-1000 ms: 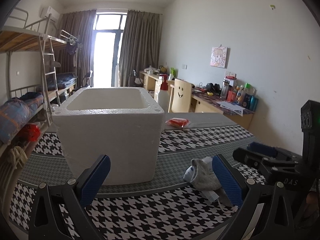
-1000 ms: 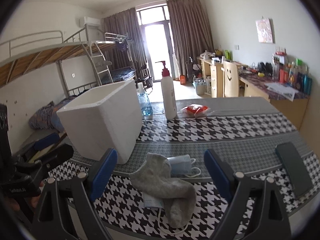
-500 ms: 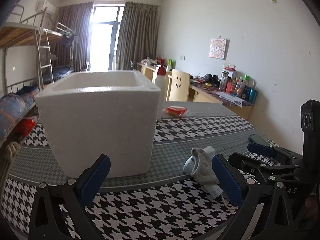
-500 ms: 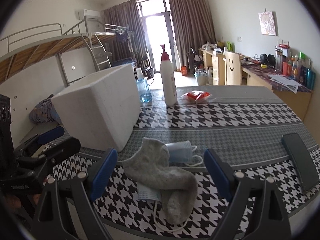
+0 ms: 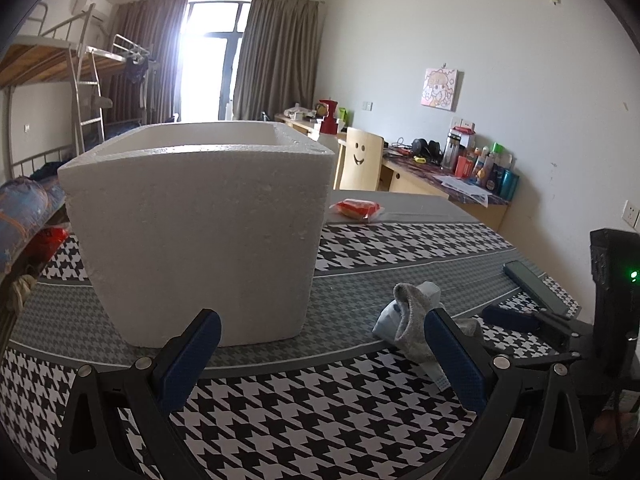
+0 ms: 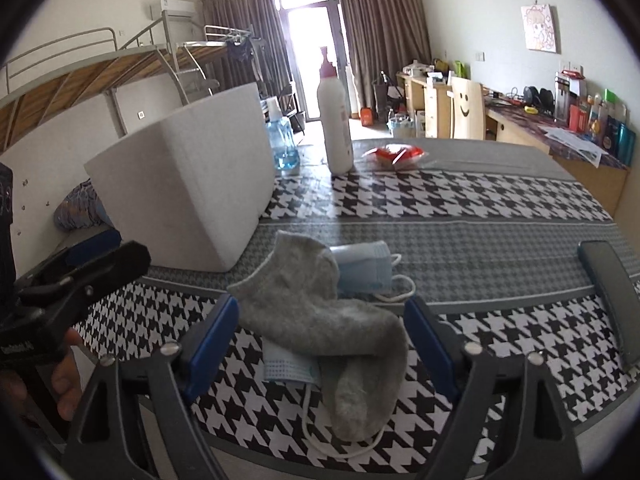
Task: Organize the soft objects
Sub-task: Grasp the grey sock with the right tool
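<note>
The crumpled grey fabric sock [image 6: 320, 320] lies on the houndstooth-patterned surface [image 6: 500, 200], draped over pale blue pleated face masks [image 6: 362, 268], just beside the white foam box [image 6: 192, 184]. The right claw [image 6: 322, 340] straddles the sock, its jaws wide and just closing slightly, pads clear. The left claw [image 5: 320, 352] stands wide before the box, empty.
</note>
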The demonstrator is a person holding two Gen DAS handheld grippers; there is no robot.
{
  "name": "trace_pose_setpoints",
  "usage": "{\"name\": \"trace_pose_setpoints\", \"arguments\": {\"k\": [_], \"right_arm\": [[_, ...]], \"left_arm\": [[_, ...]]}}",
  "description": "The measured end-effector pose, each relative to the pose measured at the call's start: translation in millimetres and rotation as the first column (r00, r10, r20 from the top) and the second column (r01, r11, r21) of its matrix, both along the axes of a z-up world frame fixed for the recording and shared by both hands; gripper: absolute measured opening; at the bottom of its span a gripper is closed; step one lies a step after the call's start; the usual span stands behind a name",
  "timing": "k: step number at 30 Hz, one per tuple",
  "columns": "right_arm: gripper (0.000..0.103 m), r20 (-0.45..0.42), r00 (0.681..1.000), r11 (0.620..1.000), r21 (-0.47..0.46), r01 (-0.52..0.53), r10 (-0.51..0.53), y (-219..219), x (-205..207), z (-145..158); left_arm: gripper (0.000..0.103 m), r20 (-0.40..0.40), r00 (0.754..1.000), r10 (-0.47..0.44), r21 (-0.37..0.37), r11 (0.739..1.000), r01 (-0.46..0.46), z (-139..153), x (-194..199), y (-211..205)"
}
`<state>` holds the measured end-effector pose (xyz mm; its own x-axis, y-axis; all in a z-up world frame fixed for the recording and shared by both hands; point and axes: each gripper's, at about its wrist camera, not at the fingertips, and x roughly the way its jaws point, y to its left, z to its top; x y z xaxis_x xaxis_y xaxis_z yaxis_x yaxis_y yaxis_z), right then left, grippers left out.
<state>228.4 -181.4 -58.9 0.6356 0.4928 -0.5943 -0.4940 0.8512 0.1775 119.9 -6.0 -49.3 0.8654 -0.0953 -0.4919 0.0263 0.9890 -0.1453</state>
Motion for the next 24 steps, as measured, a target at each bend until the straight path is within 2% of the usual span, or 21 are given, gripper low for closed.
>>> {"name": "trace_pose_setpoints", "arguments": {"k": [4, 8, 12, 15, 17, 24], "right_arm": [[0.075, -0.03, 1.0, 1.0, -0.004, -0.005, 0.005, 0, 5, -7], [0.055, -0.059, 0.998, 1.0, 0.001, -0.008, 0.008, -2, 10, -11], [0.04, -0.082, 0.996, 1.0, 0.002, -0.019, 0.019, -2, 10, -14], [0.021, -0.104, 0.995, 1.0, 0.003, -0.009, 0.01, -3, 10, -18], [0.013, -0.124, 0.992, 1.0, 0.012, -0.014, 0.015, -4, 13, -20], [0.007, -0.109, 0.994, 1.0, 0.026, -0.018, 0.021, -9, 6, -13]], "left_arm": [[0.102, -0.005, 1.0, 0.0, 0.0, 1.0, 0.0, -2, 2, -2], [0.102, -0.008, 1.0, -0.003, 0.002, 1.0, 0.004, -3, 3, -4], [0.102, -0.015, 1.0, -0.007, 0.006, 1.0, 0.007, -4, 5, -6], [0.102, -0.021, 1.0, -0.003, 0.008, 1.0, 0.003, -5, 5, -7], [0.102, -0.022, 1.0, 0.0, 0.009, 1.0, 0.0, -5, 5, -6], [0.102, -0.026, 1.0, 0.009, 0.01, 1.0, -0.009, -6, 4, -5]]}}
